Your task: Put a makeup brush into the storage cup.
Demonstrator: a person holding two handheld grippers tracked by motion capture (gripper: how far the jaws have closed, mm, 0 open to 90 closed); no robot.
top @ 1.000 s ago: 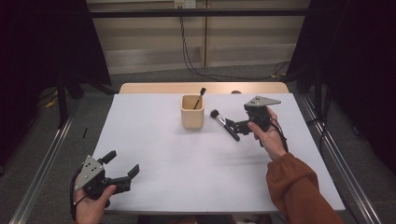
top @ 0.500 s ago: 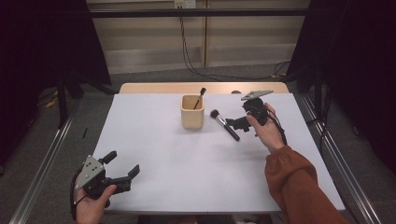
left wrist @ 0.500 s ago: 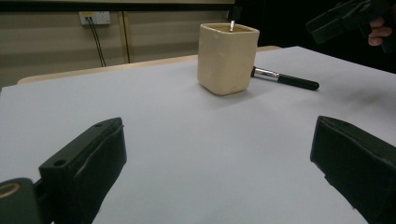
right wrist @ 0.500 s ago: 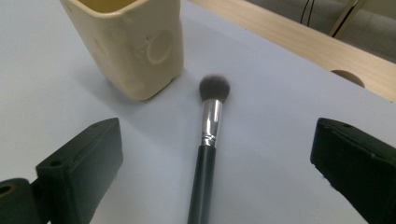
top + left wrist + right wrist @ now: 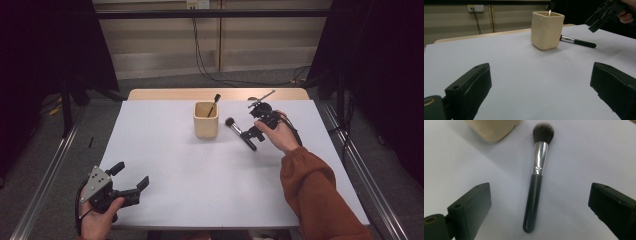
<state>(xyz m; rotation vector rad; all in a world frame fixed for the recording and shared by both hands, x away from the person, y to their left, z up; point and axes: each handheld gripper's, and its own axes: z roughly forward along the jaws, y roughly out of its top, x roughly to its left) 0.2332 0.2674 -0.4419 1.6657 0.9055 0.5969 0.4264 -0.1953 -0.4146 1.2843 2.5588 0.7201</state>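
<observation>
The brush (image 5: 536,182) is left flat on the table (image 5: 200,175) beside the cup (image 5: 206,120); the right tool (image 5: 252,136), jaws spread, is poised above for grasping. The left tool (image 5: 131,184) is held open, idle.

No text, label, brand, number or sign can be read on anything in these pictures.

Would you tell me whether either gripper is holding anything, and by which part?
Nothing is held. The right gripper hangs open over the makeup brush; the left gripper is open too.
</observation>
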